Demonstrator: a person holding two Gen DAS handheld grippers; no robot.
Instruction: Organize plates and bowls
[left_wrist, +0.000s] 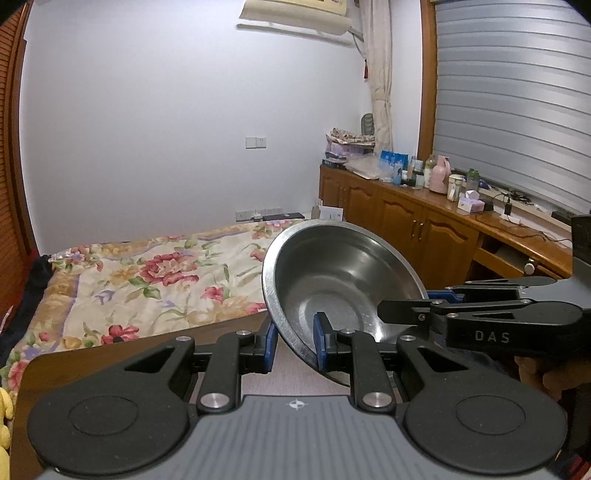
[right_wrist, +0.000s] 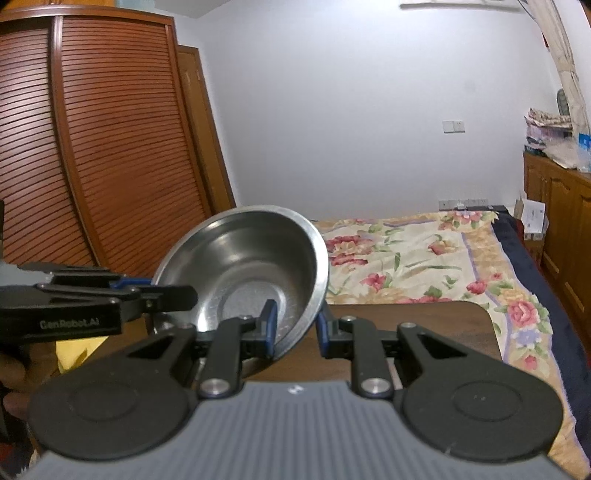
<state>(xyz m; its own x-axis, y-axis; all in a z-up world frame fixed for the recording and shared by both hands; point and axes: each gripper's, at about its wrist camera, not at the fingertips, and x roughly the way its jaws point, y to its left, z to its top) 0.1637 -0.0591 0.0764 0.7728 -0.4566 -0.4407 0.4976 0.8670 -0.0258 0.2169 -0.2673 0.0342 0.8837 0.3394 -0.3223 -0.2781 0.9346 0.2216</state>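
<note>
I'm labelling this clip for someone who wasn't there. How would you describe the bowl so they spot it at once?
Find the bed with the flowered cover, then the dark wooden table at its near end. Above the table hangs a steel bowl, tilted, its rim pinched by the left hand-held gripper and the right hand-held gripper. It is the only shiny metal dish here.

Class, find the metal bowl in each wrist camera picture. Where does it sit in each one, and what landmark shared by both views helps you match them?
Left wrist view: the metal bowl sits right of centre, tilted, its rim between the left gripper's jaws.
Right wrist view: the bowl sits left of centre, its rim between the right gripper's jaws.
Shared landmark: the floral bedspread.
</note>
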